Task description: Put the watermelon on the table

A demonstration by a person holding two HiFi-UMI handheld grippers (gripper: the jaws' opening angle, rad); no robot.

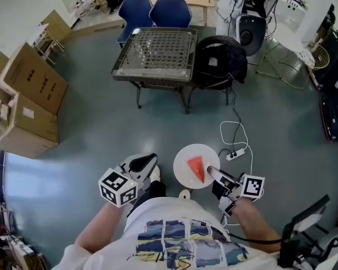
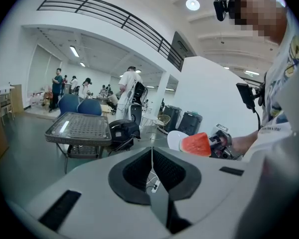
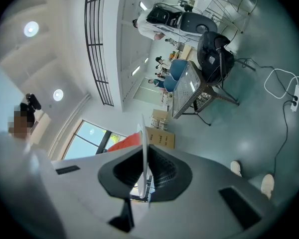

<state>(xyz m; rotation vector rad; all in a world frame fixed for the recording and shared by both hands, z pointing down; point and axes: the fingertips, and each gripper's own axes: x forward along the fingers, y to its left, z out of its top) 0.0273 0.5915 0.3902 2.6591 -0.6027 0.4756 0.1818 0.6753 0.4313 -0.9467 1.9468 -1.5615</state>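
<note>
A red watermelon slice lies on a white plate held in the air in front of me. My right gripper is shut on the plate's near right rim. In the right gripper view the plate shows edge-on between the jaws, with the slice to its left. My left gripper hangs shut and empty just left of the plate; its view shows the slice at the right. The table, with a mesh top under glass, stands bare farther ahead.
A black backpack sits on a seat right of the table. Two blue chairs stand behind it. Cardboard boxes are stacked at the left. A white power strip and cable lie on the floor near the plate. People stand in the background.
</note>
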